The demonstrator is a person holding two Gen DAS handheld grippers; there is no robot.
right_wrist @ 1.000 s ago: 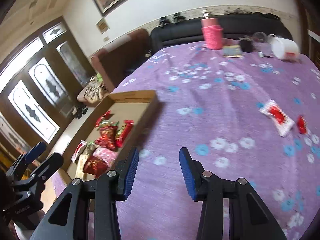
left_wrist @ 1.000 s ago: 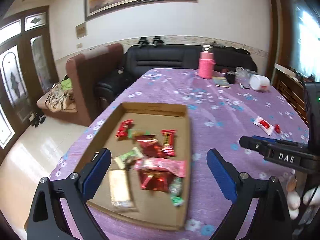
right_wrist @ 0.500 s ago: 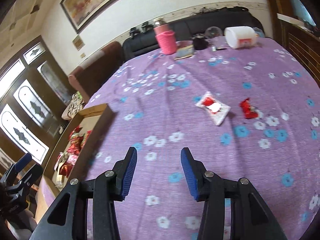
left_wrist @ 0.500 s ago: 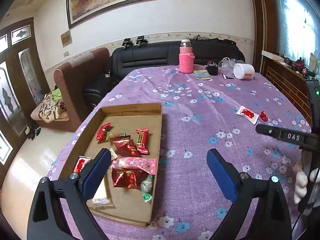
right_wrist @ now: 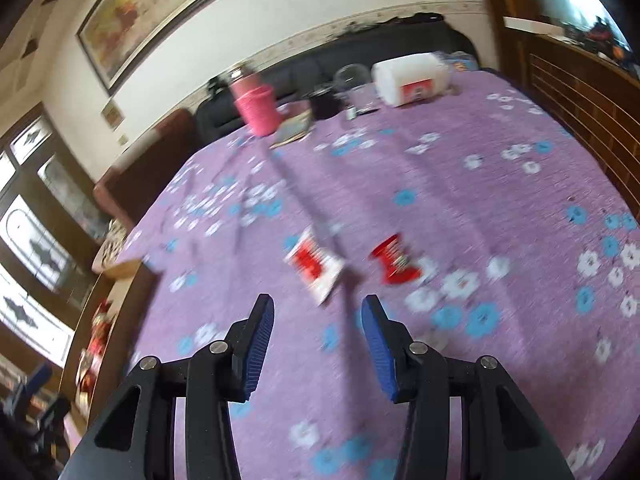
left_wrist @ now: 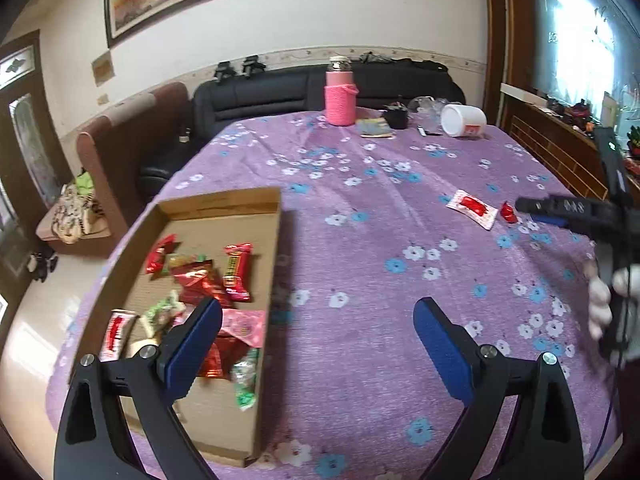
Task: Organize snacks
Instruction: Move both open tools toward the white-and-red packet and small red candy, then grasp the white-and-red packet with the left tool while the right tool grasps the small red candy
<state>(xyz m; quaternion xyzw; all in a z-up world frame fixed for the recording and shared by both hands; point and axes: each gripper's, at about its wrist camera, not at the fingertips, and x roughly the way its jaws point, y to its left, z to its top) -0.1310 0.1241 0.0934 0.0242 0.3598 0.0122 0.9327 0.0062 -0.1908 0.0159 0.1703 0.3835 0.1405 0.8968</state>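
A shallow cardboard tray [left_wrist: 224,206] lies at the table's left and holds several wrapped snacks [left_wrist: 204,280]. My left gripper [left_wrist: 318,344] is open and empty, hovering over the tray's right edge. A white-and-red snack packet [right_wrist: 314,266] and a small red wrapped candy [right_wrist: 394,260] lie loose on the purple flowered cloth; both also show in the left wrist view, the packet [left_wrist: 472,208] and the candy [left_wrist: 509,213]. My right gripper [right_wrist: 318,332] is open and empty, just short of the packet. The right gripper body [left_wrist: 576,212] shows at the right of the left wrist view.
A pink bottle [left_wrist: 340,96], a booklet [left_wrist: 374,128], a dark cup [left_wrist: 396,116] and a toppled white jar [left_wrist: 464,120] stand at the table's far end. A black sofa [left_wrist: 280,92] and a brown armchair [left_wrist: 120,152] are behind. A wooden railing [right_wrist: 580,88] borders the right.
The right gripper has swung right and forward toward the loose packet and candy, which now sit just ahead of it. The left gripper has shifted right, off the tray's middle.
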